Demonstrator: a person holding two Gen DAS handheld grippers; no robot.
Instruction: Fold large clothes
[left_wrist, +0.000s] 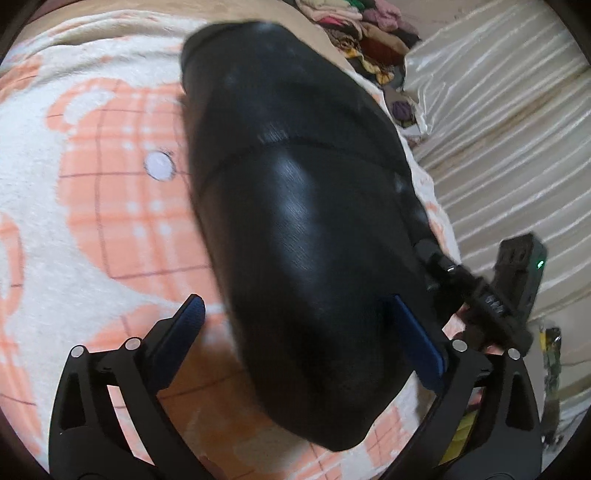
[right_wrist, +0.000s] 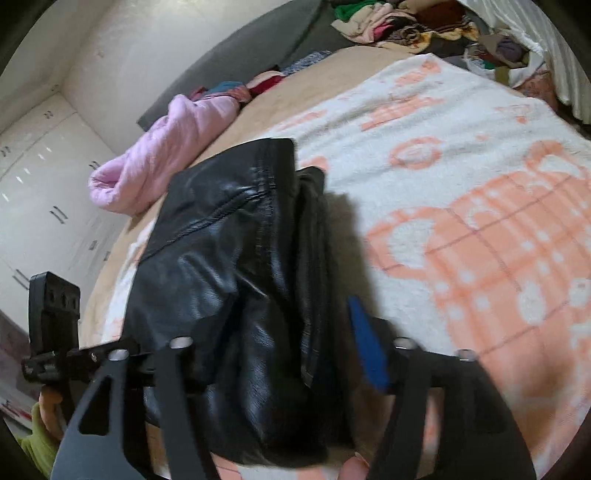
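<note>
A black leather-like garment (left_wrist: 295, 221) lies folded into a long bundle on the white and orange blanket (left_wrist: 92, 221). It also shows in the right wrist view (right_wrist: 229, 266). My left gripper (left_wrist: 299, 325) is open, its blue-padded fingers (left_wrist: 188, 321) standing on either side of the bundle's near end. My right gripper (right_wrist: 280, 354) is open too. Its right blue pad (right_wrist: 369, 350) shows beside the garment; the left finger is hidden under the leather. The right gripper's body (left_wrist: 513, 284) shows at the garment's right edge in the left wrist view.
A pink garment (right_wrist: 166, 147) lies at the bed's far left edge. A pile of mixed clothes (right_wrist: 413, 22) sits at the far end, also in the left wrist view (left_wrist: 362, 33). A white striped curtain (left_wrist: 517, 110) hangs on the right. White cabinets (right_wrist: 40, 177) stand on the left.
</note>
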